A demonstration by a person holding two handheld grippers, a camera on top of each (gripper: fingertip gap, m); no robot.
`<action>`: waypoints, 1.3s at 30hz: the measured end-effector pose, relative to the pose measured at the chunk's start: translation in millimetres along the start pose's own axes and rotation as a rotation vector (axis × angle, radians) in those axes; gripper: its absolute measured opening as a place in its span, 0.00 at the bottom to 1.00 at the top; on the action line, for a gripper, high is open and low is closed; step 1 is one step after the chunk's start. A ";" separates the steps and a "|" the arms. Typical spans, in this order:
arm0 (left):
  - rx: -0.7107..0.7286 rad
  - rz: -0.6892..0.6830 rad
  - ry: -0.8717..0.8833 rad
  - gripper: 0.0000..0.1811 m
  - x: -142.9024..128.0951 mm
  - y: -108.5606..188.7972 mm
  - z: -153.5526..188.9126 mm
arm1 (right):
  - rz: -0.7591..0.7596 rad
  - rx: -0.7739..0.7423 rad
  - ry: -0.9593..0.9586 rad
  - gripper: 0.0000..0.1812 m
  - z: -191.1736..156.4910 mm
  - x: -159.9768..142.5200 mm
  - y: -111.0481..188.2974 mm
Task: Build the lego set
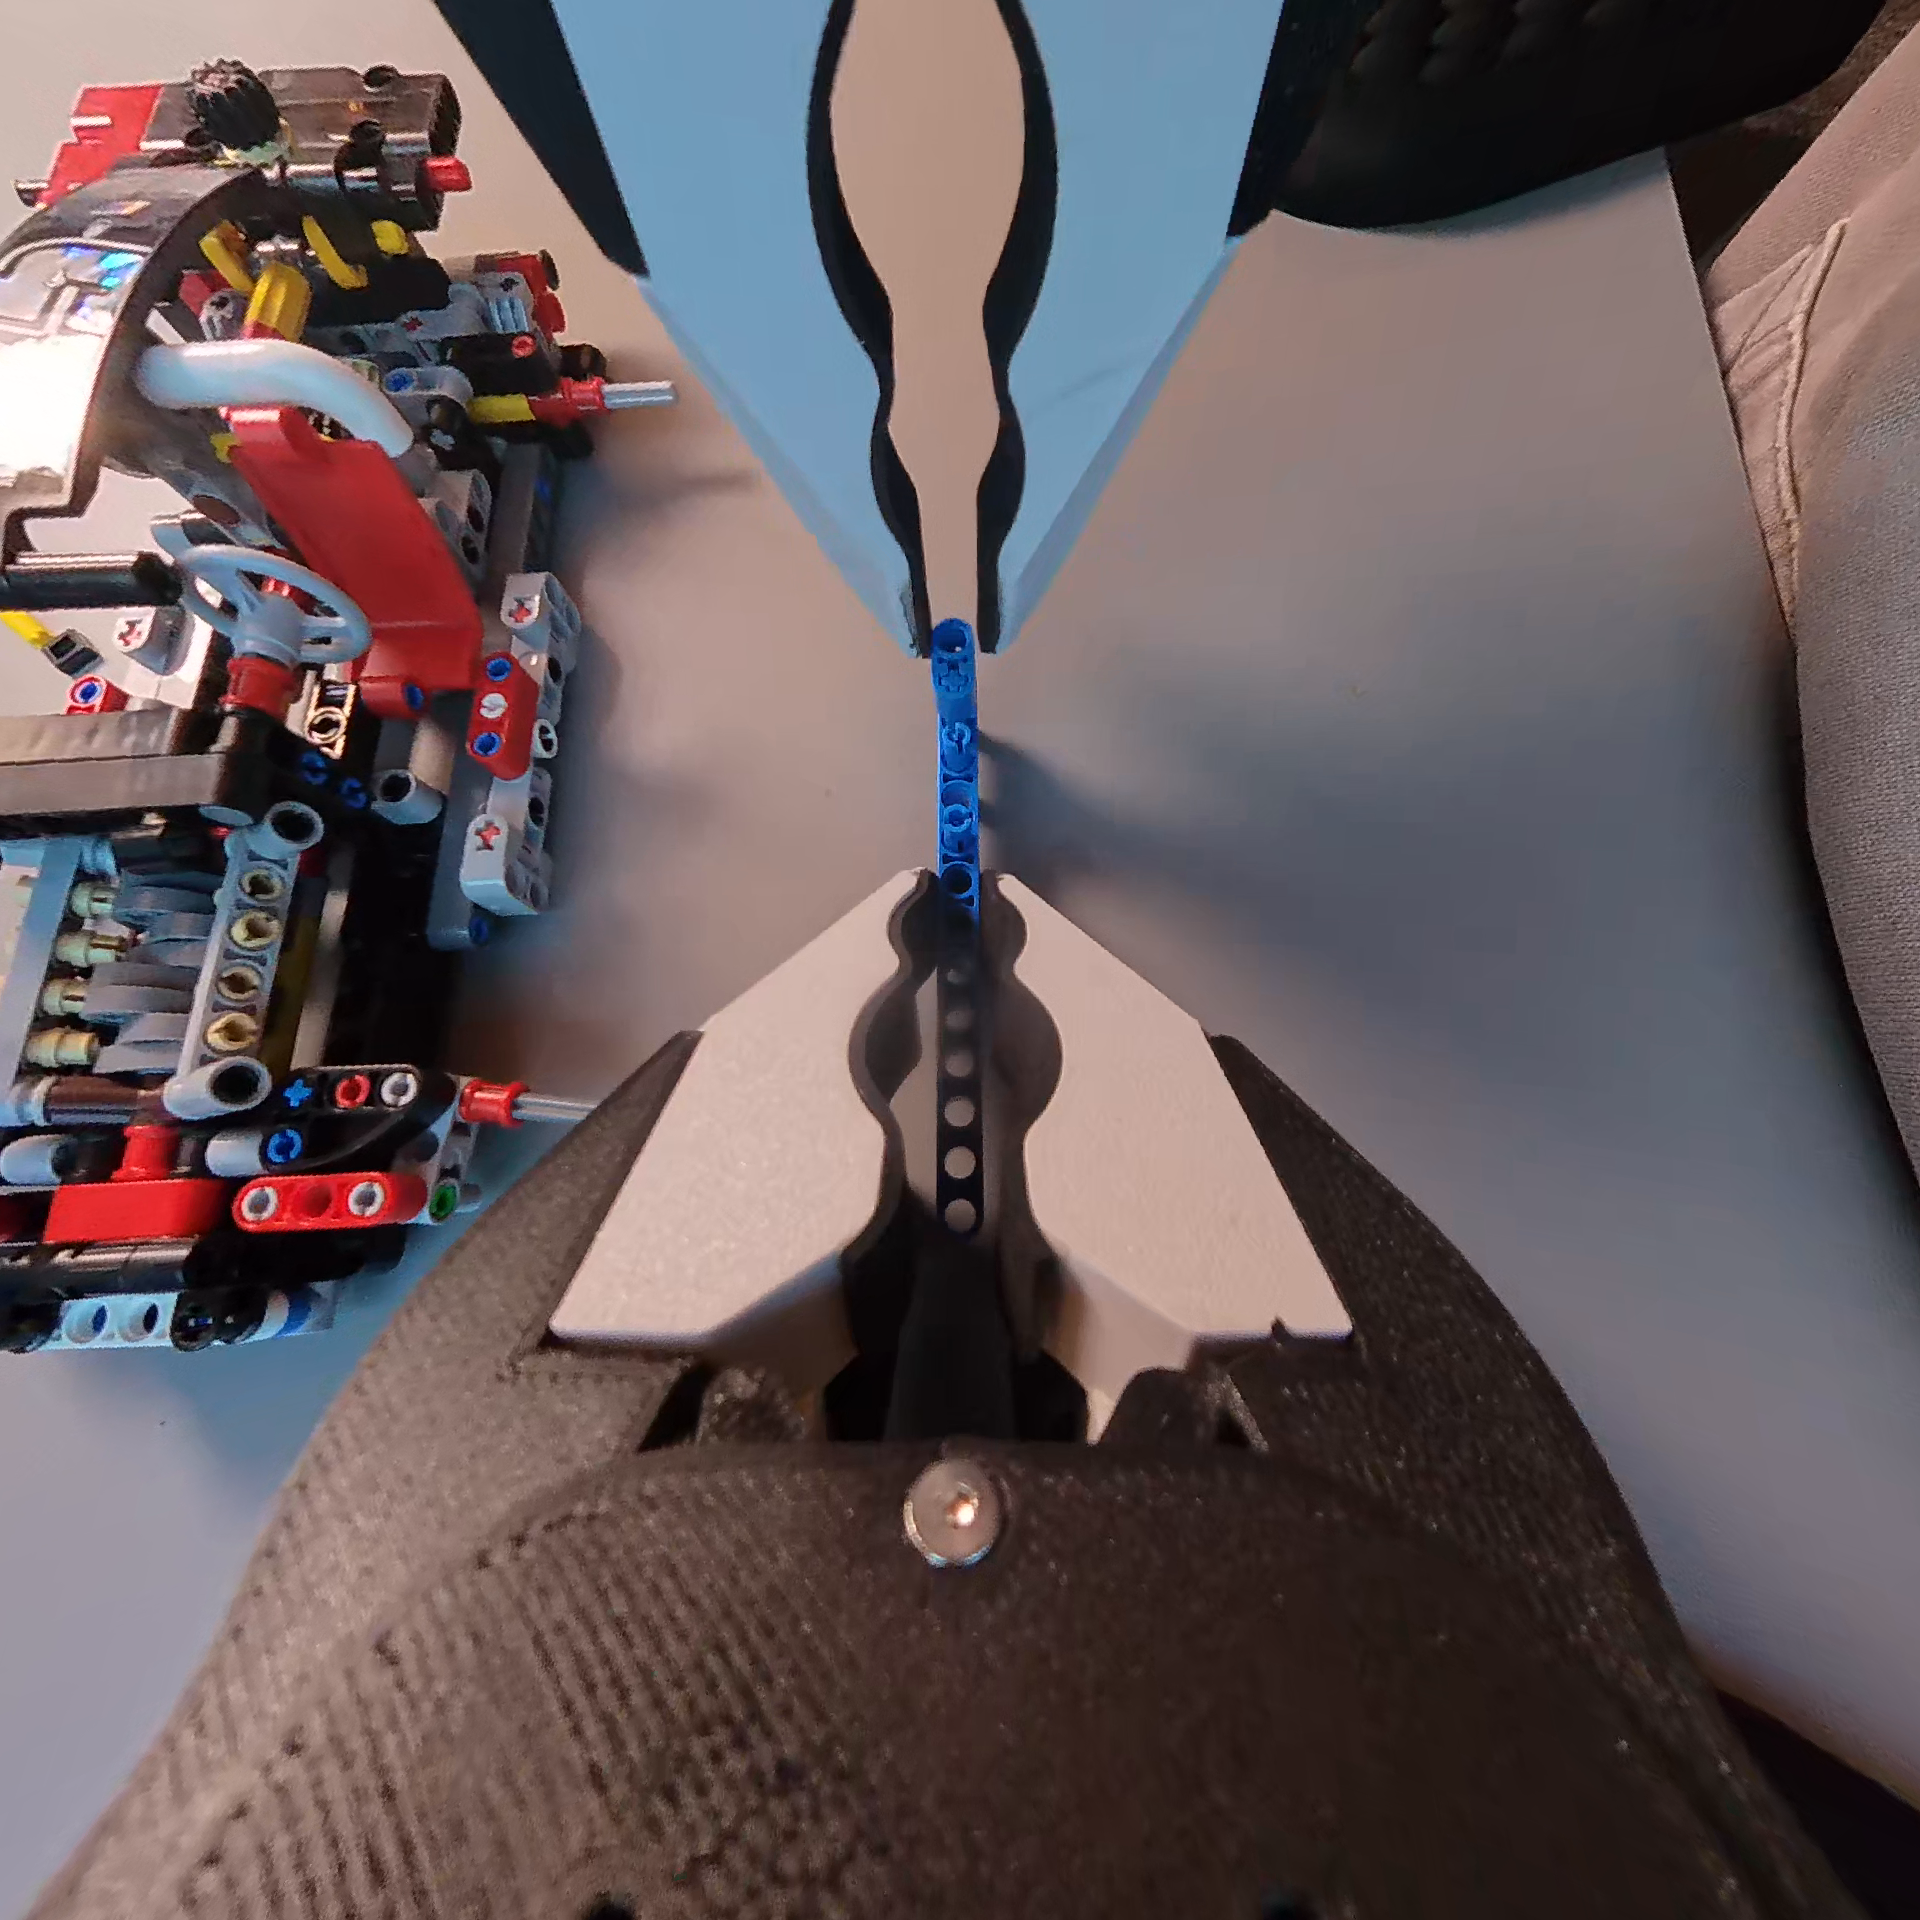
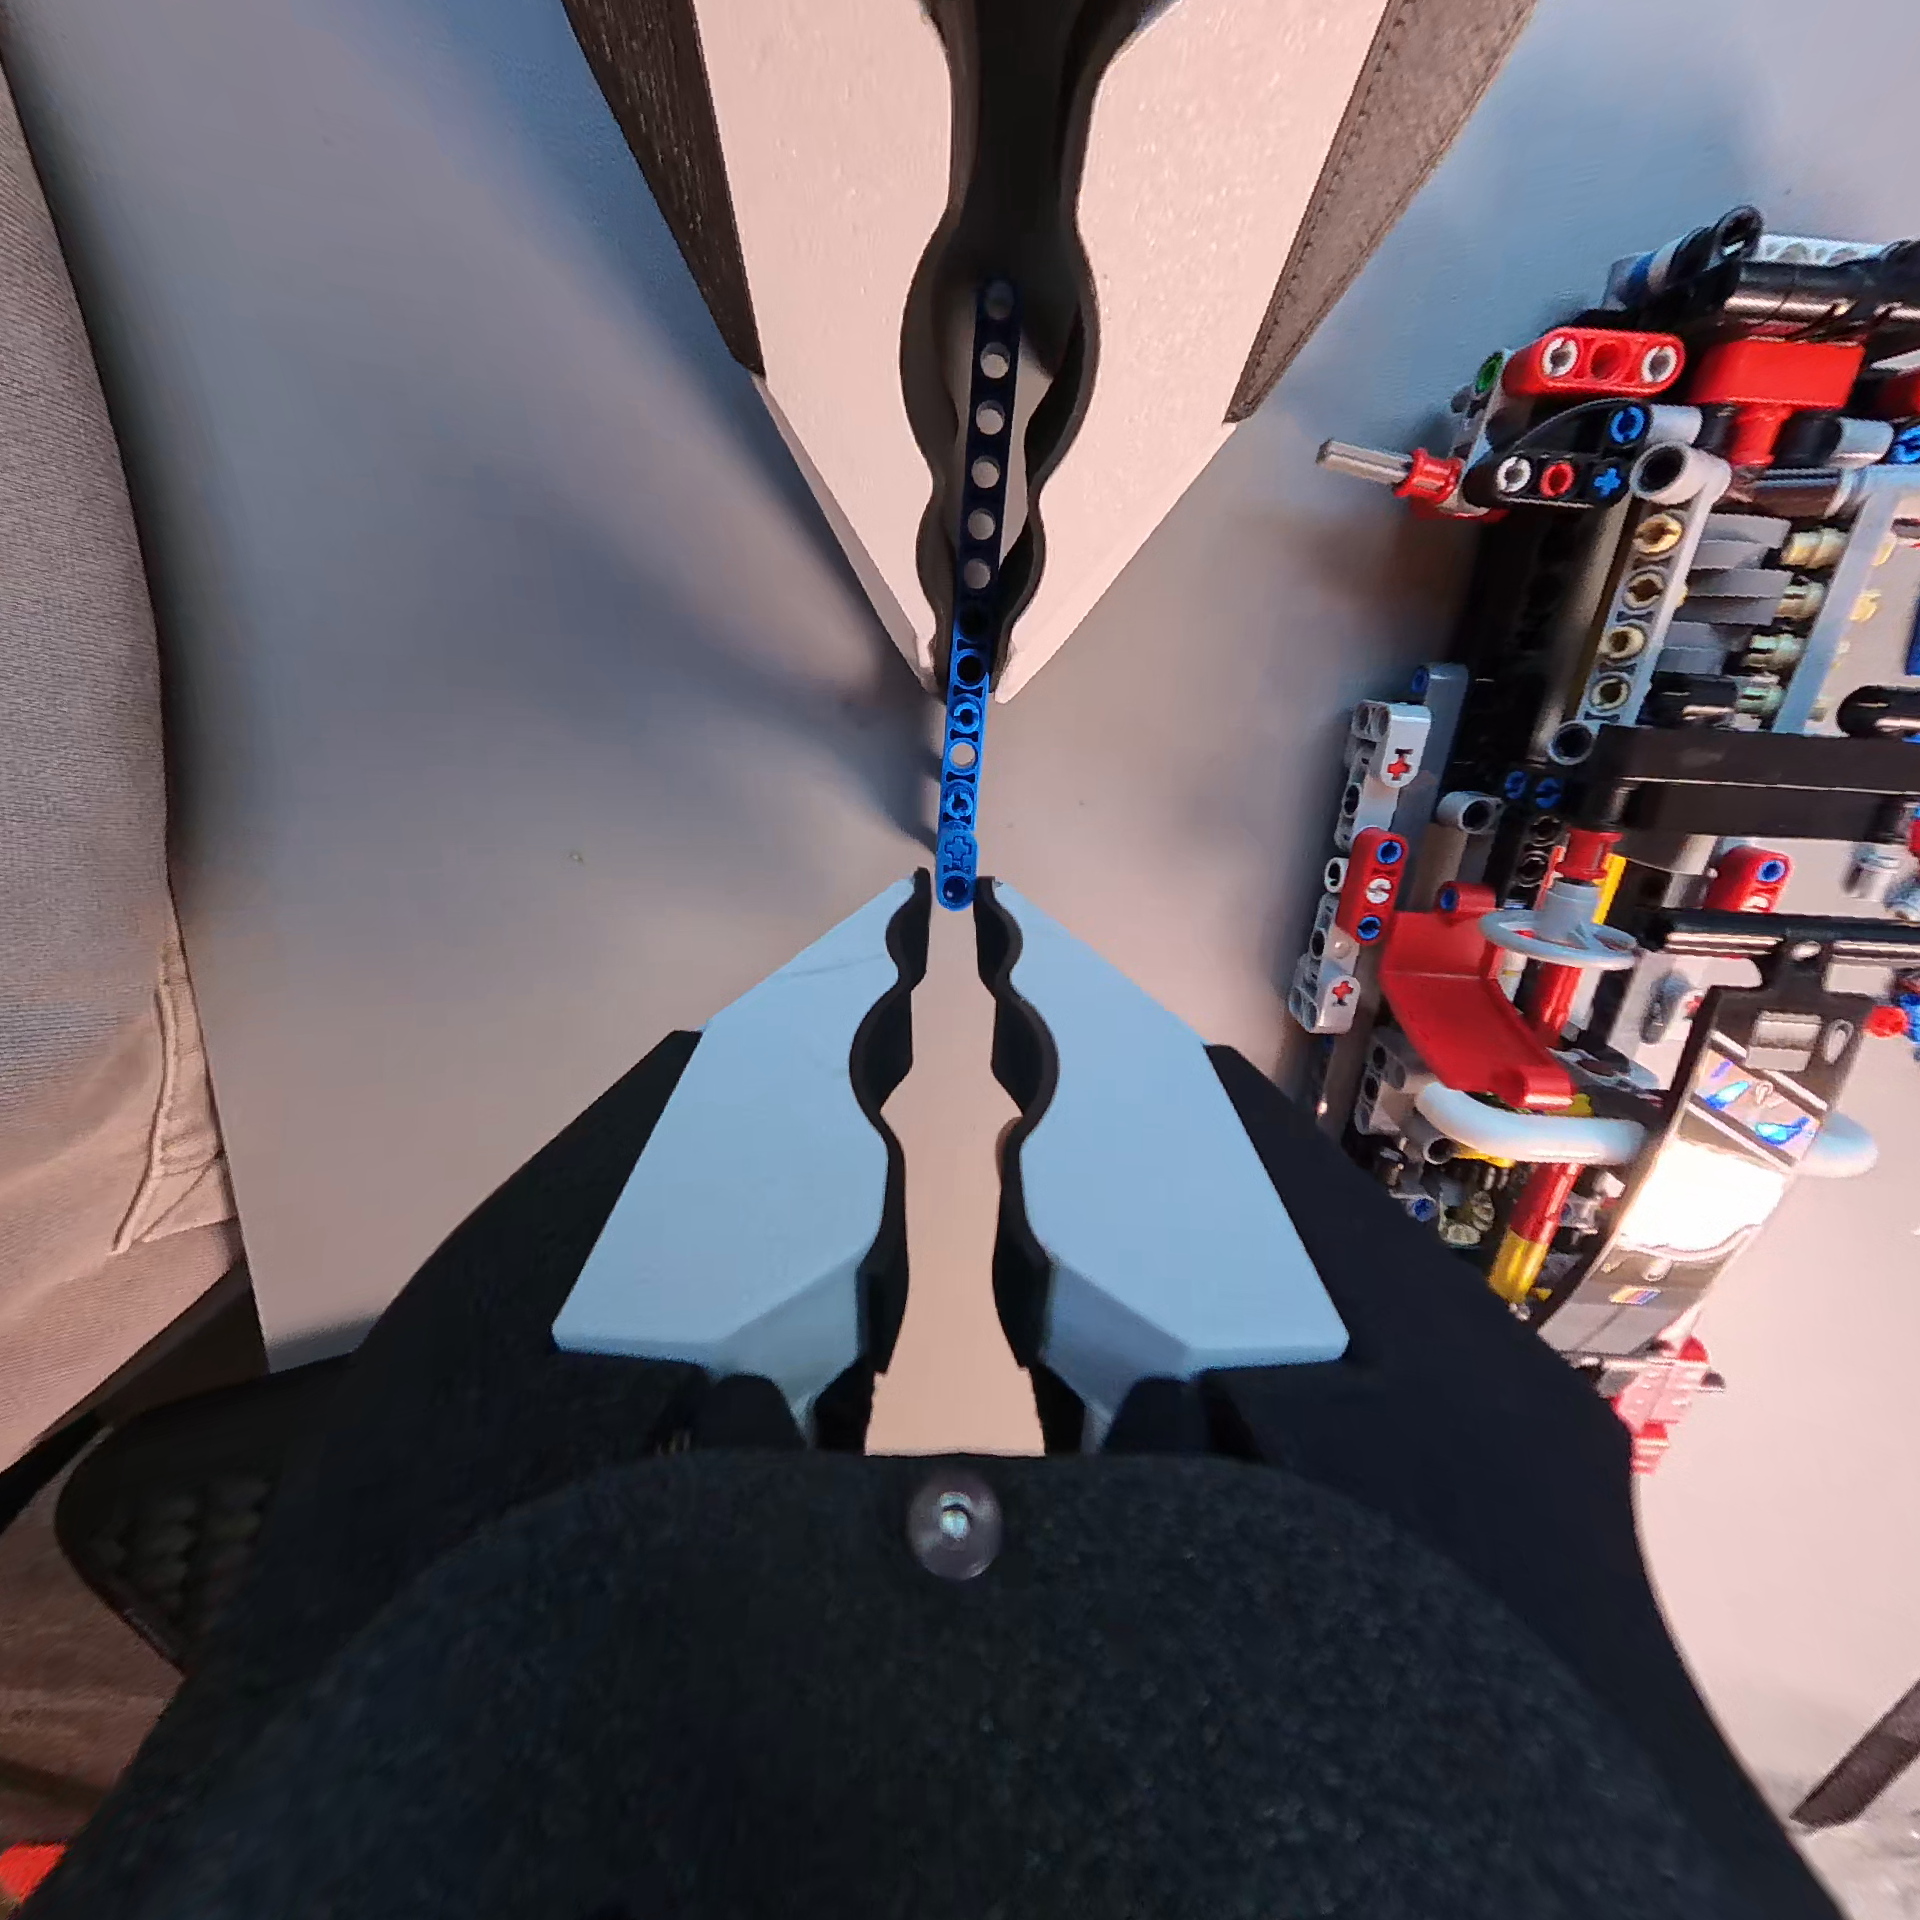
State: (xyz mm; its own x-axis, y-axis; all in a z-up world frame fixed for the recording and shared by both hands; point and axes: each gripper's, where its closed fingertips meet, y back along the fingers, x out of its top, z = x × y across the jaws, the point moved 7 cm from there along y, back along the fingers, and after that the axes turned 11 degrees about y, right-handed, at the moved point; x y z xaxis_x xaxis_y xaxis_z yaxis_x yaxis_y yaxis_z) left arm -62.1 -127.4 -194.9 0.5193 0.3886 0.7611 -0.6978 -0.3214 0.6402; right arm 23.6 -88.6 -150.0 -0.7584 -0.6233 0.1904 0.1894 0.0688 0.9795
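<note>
Left wrist view: blue beam [image 1: 954, 758] runs lengthwise between facing grippers.

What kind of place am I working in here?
Probably a desk or hobby table indoors: a plain pale tabletop, a half-built Lego car on it, and grey upholstery, likely a chair, at its edge.

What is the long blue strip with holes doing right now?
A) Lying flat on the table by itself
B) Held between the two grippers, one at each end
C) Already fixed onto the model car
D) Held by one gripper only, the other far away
B: the blue beam runs from the left gripper, shut on one end, to the right gripper, whose fingertips pinch the other end.
</note>
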 end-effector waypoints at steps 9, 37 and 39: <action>0.001 0.001 0.000 0.03 0.1 -0.2 0.2 | -0.010 -0.012 0.005 0.02 -0.7 -0.2 1.7; 0.008 -0.005 0.011 0.03 0.3 -0.3 1.4 | -0.085 -0.018 0.123 0.01 -1.5 5.7 -2.5; 0.004 -0.005 0.013 0.03 0.3 -0.2 1.1 | -0.089 -0.029 0.135 0.01 -2.1 5.7 -2.8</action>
State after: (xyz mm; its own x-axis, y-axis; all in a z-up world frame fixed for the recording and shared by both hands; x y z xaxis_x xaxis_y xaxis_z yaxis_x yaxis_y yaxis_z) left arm -61.1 -128.1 -194.7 0.5167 0.4014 0.7562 -0.6929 -0.3227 0.6447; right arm 20.0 -94.0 -151.8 -0.6825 -0.7253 0.0901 0.1442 -0.0127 0.9895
